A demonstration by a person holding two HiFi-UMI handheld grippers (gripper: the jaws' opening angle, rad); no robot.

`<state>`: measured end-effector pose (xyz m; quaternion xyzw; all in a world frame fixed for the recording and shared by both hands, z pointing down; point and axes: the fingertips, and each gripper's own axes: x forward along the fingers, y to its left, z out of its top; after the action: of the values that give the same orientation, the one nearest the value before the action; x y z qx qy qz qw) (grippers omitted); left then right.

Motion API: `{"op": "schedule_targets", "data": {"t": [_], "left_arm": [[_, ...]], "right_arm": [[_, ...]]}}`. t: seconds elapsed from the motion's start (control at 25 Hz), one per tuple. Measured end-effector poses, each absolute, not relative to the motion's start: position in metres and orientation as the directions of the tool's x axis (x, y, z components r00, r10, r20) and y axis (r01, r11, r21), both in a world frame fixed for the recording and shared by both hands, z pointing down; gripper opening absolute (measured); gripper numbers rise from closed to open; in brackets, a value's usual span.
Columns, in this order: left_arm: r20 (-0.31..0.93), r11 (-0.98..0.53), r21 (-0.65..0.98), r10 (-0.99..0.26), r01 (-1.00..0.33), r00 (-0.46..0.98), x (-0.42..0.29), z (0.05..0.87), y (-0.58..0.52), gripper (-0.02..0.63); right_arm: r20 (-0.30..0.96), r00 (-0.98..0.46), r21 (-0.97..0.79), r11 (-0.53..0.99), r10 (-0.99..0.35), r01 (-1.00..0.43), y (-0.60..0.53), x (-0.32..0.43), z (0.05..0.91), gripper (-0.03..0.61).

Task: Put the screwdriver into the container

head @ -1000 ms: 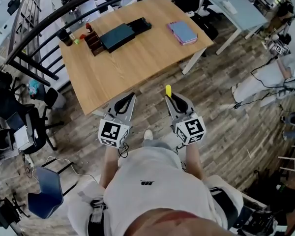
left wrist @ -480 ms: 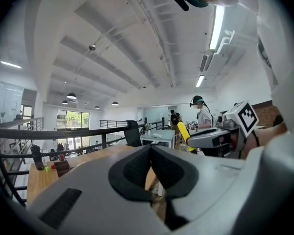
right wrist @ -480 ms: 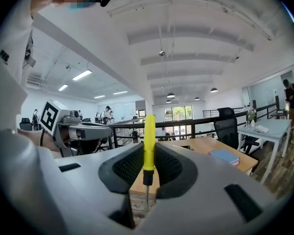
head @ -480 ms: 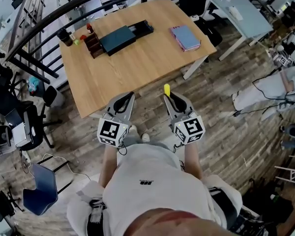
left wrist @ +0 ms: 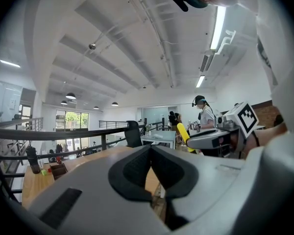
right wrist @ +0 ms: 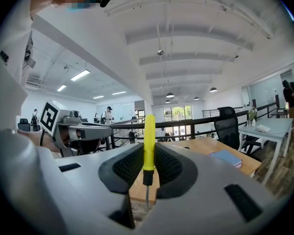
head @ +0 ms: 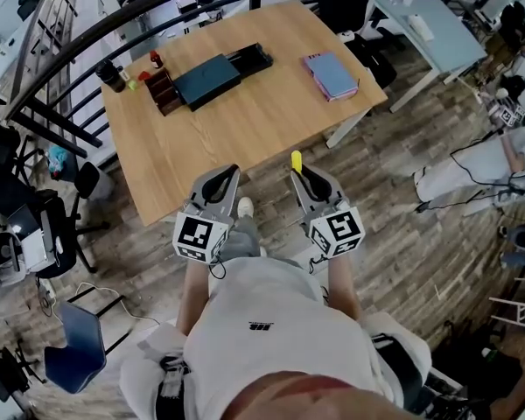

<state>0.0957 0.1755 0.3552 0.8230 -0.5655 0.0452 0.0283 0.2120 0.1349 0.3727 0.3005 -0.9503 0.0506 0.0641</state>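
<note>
The screwdriver [right wrist: 149,142] stands upright with its yellow handle pinched between the jaws of the right gripper [head: 304,178] and its thin shaft pointing down. It is held short of the worktop [head: 245,125], over the wooden floor just off the near edge. Beside it, the left gripper [head: 223,178] has its jaws pressed together on nothing. At the worktop's far left corner sits the small dark container [head: 164,88], touching a flat black case [head: 212,75]. A purple notebook [head: 331,74] lies toward the right end.
</note>
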Motion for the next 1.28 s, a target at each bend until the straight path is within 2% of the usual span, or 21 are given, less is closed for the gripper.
{"op": "schedule_targets", "data": {"t": [1.28], "left_arm": [[0.104, -0.438, 0.030, -0.893, -0.899, 0.438, -0.024, 0.358, -0.053, 0.009]], "right_arm": [[0.185, -0.762, -0.047, 0.769, -0.621, -0.638, -0.083, 0.092, 0.365, 0.058]]}}
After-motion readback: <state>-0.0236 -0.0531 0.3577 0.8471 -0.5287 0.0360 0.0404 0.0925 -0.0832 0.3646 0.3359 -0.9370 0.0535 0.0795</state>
